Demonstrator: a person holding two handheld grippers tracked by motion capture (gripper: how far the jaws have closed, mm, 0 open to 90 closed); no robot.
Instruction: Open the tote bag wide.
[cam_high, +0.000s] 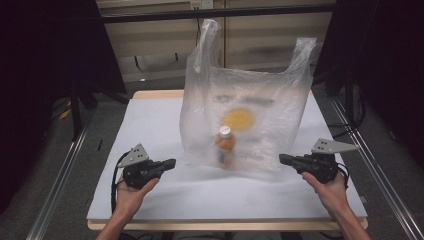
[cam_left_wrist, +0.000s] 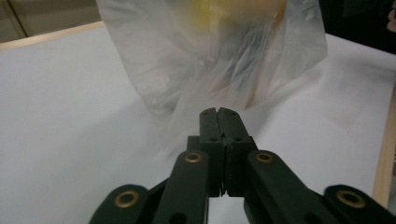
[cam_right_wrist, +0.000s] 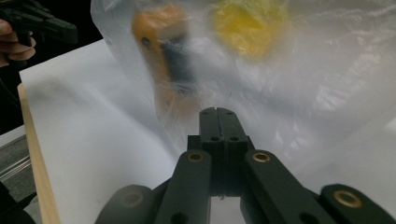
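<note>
We see a clear plastic bag (cam_high: 250, 120) standing upright on the white table (cam_high: 150, 130), toward the far middle, with an orange bottle (cam_high: 225, 142) inside it (white cap up). The left gripper (cam_high: 172, 162) sits near the bag's left lower corner, the right gripper (cam_high: 282, 159) near its right; both have their jaws pressed together, holding nothing.
</note>
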